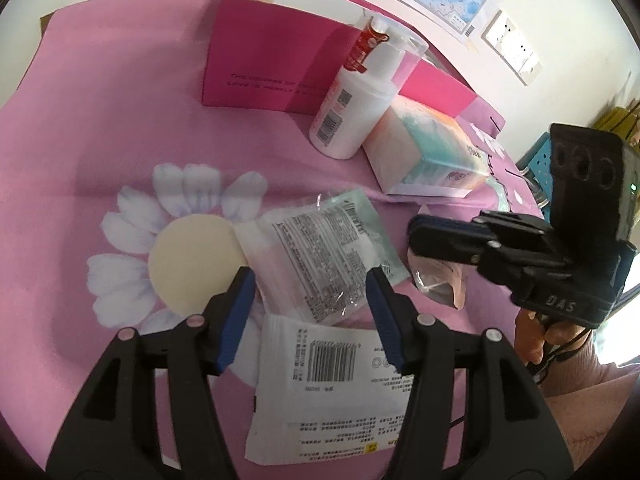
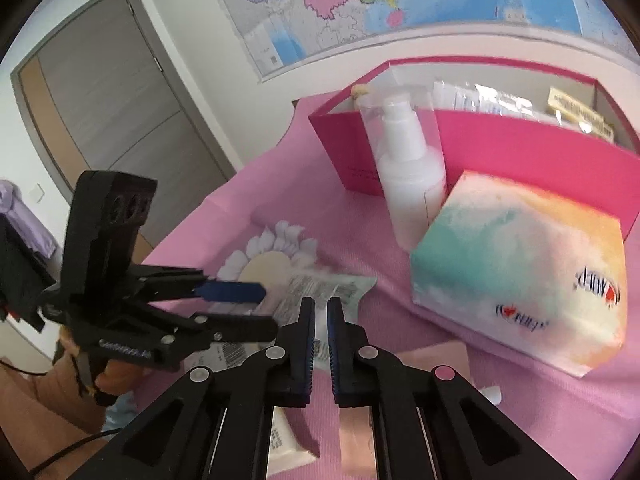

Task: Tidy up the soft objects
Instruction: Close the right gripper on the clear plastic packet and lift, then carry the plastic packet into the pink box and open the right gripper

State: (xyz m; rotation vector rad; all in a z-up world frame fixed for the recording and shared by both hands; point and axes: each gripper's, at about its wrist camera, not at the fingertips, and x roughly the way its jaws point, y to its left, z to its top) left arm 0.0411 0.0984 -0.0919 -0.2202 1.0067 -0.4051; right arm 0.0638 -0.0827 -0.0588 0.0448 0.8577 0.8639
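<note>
The half-open, empty left gripper [image 1: 310,280] hovers directly over the clear packet [image 1: 320,252] at frame centre, nearer than the closed right gripper [image 1: 416,236], which seems to pinch a pink pouch [image 1: 440,280].

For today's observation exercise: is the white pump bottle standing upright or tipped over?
Upright. The pump bottle stands on its base on the pink cloth, pump head uppermost, before the pink box.

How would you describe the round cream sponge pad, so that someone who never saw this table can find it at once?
Find the pink tablecloth and the white daisy flower printed on it. The round cream sponge pad lies flat on the flower's middle, left of the clear printed packet. It alone is a plain, unwrapped disc without any label.
</note>
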